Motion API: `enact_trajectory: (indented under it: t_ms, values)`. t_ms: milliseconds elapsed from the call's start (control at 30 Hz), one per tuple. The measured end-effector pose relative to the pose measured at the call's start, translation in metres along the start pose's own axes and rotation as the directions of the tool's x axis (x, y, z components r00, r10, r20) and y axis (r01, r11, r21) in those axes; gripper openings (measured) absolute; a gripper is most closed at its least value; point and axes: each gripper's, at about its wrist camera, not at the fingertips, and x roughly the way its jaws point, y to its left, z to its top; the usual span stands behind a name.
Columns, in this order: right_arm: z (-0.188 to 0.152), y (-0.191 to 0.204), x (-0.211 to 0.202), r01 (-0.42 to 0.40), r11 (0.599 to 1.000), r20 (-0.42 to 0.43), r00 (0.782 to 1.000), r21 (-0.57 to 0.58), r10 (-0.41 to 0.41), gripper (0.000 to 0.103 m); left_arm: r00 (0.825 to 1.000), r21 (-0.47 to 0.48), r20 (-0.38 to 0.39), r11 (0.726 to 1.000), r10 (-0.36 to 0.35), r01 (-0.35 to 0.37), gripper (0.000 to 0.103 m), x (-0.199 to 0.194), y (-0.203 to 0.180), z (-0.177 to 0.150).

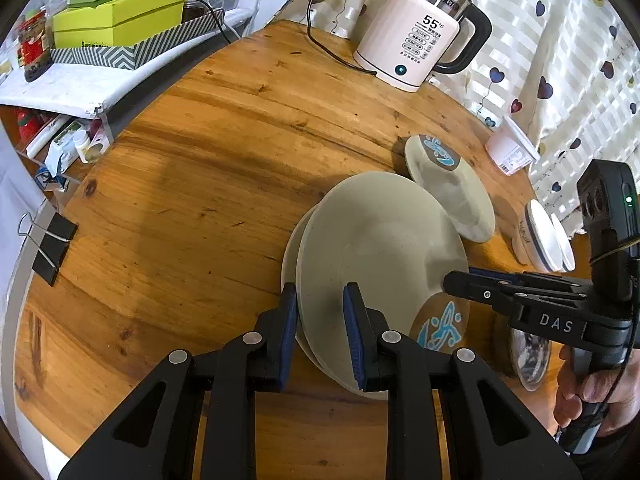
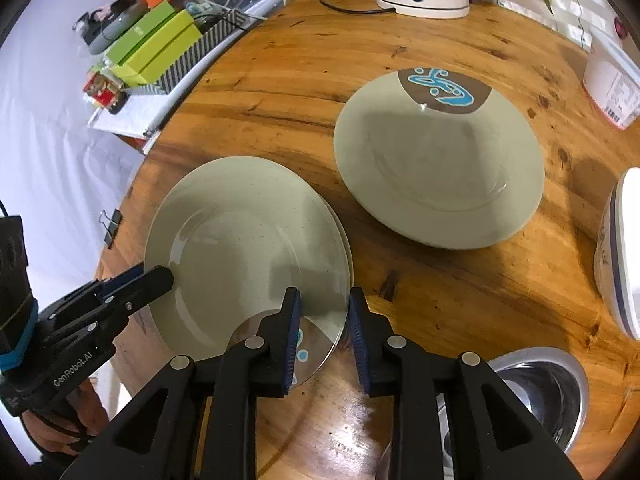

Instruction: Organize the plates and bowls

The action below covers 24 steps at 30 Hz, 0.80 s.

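Observation:
Two beige plates are stacked on the round wooden table (image 1: 192, 168). The top plate (image 1: 380, 248) (image 2: 248, 240) has a brown patch with a blue motif at its near edge. My left gripper (image 1: 320, 320) (image 2: 164, 274) is shut on that plate's rim, one pad under it and one on top. My right gripper (image 2: 324, 320) (image 1: 450, 280) straddles the opposite rim; its pads stand slightly off the rim and do not press on it. A third matching plate (image 2: 436, 160) (image 1: 452, 188) lies alone further back.
White bowls with blue rims (image 1: 544, 240) (image 2: 620, 252) and a steel bowl (image 2: 540, 392) sit to the right. A white kettle (image 1: 416, 36) and a white cup (image 1: 510, 148) stand at the back. A binder clip (image 1: 52, 248) grips the table's left edge, with a cluttered shelf (image 1: 120, 20) beyond.

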Motion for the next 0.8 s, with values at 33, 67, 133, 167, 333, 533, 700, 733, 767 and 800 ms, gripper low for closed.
enact_trajectory:
  t_ms: [33,67,133,167,333,533,700,733,767,800]
  values:
    - [0.0,0.001,0.0,0.007,1.0,0.005,1.0,-0.008,-0.007,0.026,1.0,0.0,-0.002,1.0,0.002,-0.002,0.024,0.001,0.001,0.0]
    - [0.0,0.003,0.001,0.014,1.0,0.011,1.0,-0.016,-0.014,0.026,1.0,0.001,-0.003,1.0,0.004,-0.004,0.024,0.002,0.001,0.0]
    - [0.0,0.004,0.001,0.022,0.999,0.019,1.0,-0.024,-0.022,0.026,1.0,0.003,-0.001,1.0,0.008,-0.008,0.024,0.002,0.001,-0.001]
    - [0.0,0.004,0.001,0.026,0.999,0.021,0.999,-0.026,-0.025,0.026,1.0,0.005,0.001,1.0,0.01,-0.01,0.024,0.002,0.001,-0.001]
    - [0.0,0.003,0.001,0.021,0.999,0.033,0.999,-0.028,-0.021,0.027,1.0,0.003,0.014,1.0,0.013,-0.013,0.024,0.001,0.004,0.0]
    - [-0.001,0.003,-0.004,0.008,1.0,0.059,0.998,-0.021,-0.007,0.032,0.999,-0.009,0.033,1.0,0.008,-0.008,0.024,-0.003,0.01,0.001]
    - [-0.002,0.002,-0.011,0.007,1.0,0.084,0.996,-0.015,-0.006,0.032,0.999,-0.029,0.052,1.0,0.007,-0.006,0.024,-0.006,0.018,0.003]
    - [-0.002,0.001,-0.011,0.007,1.0,0.086,0.996,-0.015,-0.006,0.032,0.999,-0.03,0.052,1.0,0.007,-0.006,0.024,-0.006,0.018,0.003]
    - [-0.002,0.001,-0.011,0.006,1.0,0.084,0.996,-0.015,-0.005,0.032,0.999,-0.03,0.051,1.0,0.005,-0.003,0.024,-0.005,0.018,0.002]
    - [-0.003,0.001,-0.01,0.003,1.0,0.082,0.997,-0.014,-0.002,0.031,0.999,-0.029,0.049,1.0,0.001,0.0,0.024,-0.004,0.018,0.002]
